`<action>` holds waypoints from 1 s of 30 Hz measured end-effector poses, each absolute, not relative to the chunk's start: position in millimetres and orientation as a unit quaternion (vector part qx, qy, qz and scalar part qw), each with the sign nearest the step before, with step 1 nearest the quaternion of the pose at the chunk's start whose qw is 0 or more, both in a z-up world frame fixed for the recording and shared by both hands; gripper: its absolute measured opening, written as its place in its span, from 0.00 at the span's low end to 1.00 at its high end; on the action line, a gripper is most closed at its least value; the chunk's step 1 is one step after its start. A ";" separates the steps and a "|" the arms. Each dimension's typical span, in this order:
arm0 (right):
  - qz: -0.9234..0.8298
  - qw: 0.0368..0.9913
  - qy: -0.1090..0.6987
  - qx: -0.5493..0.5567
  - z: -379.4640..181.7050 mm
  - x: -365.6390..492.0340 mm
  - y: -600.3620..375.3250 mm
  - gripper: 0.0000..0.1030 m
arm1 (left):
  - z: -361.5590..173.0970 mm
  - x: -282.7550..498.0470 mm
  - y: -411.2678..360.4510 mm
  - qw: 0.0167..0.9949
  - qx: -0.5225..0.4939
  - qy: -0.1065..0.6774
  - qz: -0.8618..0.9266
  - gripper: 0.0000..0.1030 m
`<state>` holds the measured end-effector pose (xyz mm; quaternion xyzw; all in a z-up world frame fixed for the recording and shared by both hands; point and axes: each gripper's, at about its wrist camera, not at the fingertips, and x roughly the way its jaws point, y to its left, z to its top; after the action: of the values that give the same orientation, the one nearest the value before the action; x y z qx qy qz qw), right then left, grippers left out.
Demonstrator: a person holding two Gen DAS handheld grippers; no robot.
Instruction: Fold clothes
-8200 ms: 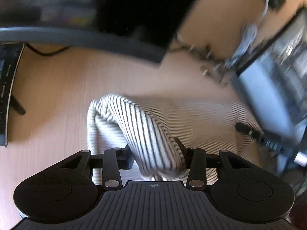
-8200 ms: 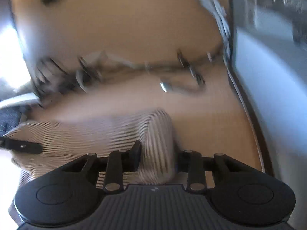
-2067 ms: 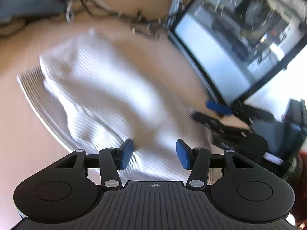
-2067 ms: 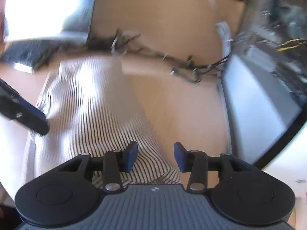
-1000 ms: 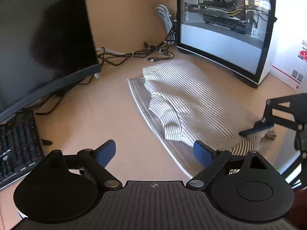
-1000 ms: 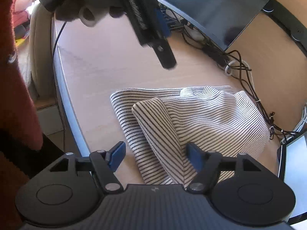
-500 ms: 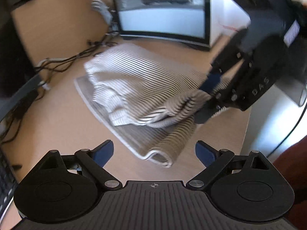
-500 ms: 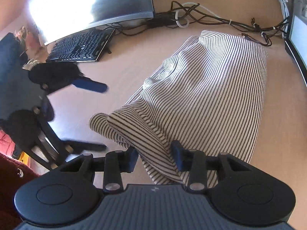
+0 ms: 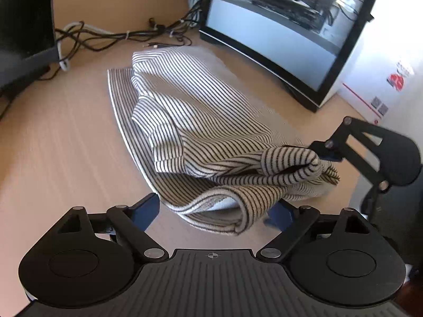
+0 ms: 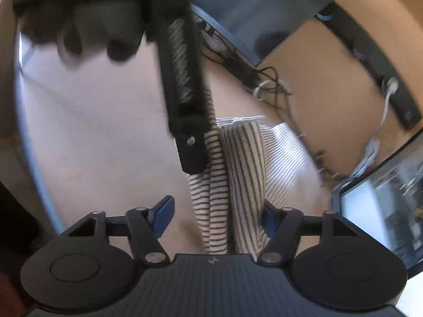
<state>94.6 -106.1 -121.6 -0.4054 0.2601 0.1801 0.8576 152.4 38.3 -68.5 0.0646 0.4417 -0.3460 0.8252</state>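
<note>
Left wrist view: striped garment [image 9: 206,121] lying bunched on desk [image 9: 53,145], just in front of and left of glass-sided computer case [image 9: 277,34], far end close to case's bottom edge, near end farthest from it. Left gripper [image 9: 212,212] on the garment's end away from the case, jaws spread wide and just easing inward, blue pads [image 9: 145,211] straddling the near folded corner; left pad clear of cloth over bare desk, right pad just beside the fold, no squeeze visible. Right gripper [image 9: 321,154] coming in from the side, below the case's near corner, tip against a raised roll of striped cloth lifted off the lower layer; from here cannot tell how its jaws stand. Cables [image 9: 105,37] left of the case, beyond the garment's far end. Right wrist view: blurred. Right gripper's jaws parted, just been opening, a thick doubled fold of the garment running up between them toward the case's left; right pad [image 10: 269,220] touching the cloth edge, left pad apart from it with a gap, so not clamped. Left gripper's dark finger hanging over the cloth farther ahead, left of the case, with a blurred hand [image 10: 79,13] above it. Rest of garment flat on desk between that finger and the case.
</note>
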 end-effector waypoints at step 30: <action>0.342 0.754 0.383 -0.409 37.6 197.8 -114.4 0.22 | -100.3 233.6 49.7 0.749 -0.041 0.442 -0.491 0.37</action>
<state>197.8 -114.4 37.6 -0.4086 0.3829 0.3422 0.7545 233.6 49.7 -100.3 -0.0414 0.4422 -0.4910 0.7494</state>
